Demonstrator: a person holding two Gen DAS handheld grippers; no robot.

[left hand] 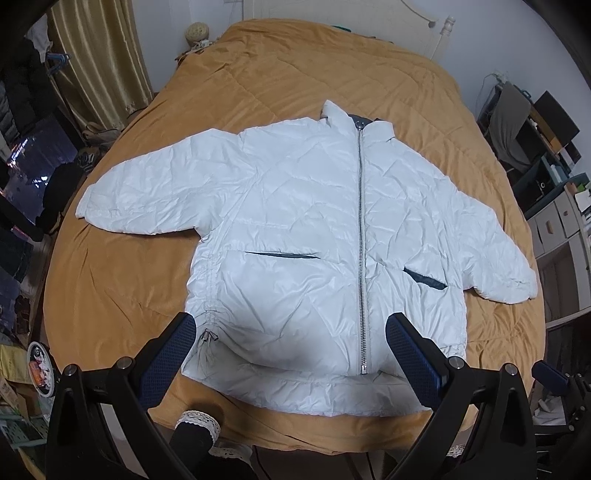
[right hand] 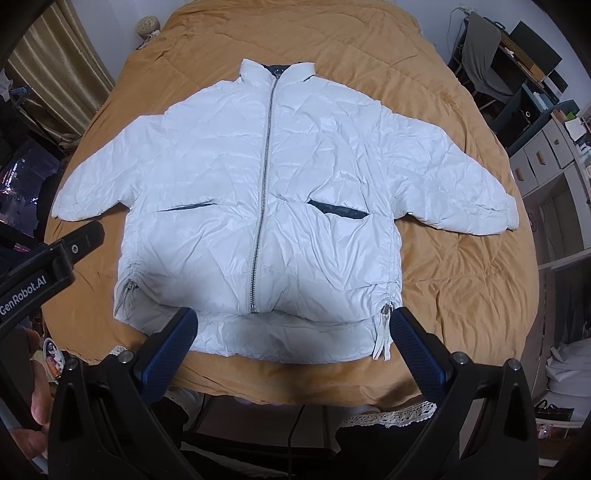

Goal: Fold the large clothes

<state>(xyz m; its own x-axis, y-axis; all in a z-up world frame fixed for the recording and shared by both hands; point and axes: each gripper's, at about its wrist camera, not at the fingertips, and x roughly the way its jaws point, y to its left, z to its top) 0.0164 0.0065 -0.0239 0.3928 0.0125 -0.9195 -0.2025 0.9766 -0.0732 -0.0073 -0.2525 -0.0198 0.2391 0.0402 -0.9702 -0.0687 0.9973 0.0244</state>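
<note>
A white puffer jacket lies flat and zipped up on the mustard bedspread, front up, collar away from me, both sleeves spread out. It also shows in the right wrist view. My left gripper is open and empty, hovering over the jacket's hem near the left corner. My right gripper is open and empty, over the hem towards the right corner, near the side drawcord. The left gripper's body shows at the left of the right wrist view.
The bed's near edge has lace trim. A white headboard stands at the far end. Shelves and drawers stand to the right, curtains and clutter to the left. A round tin lies on the floor at left.
</note>
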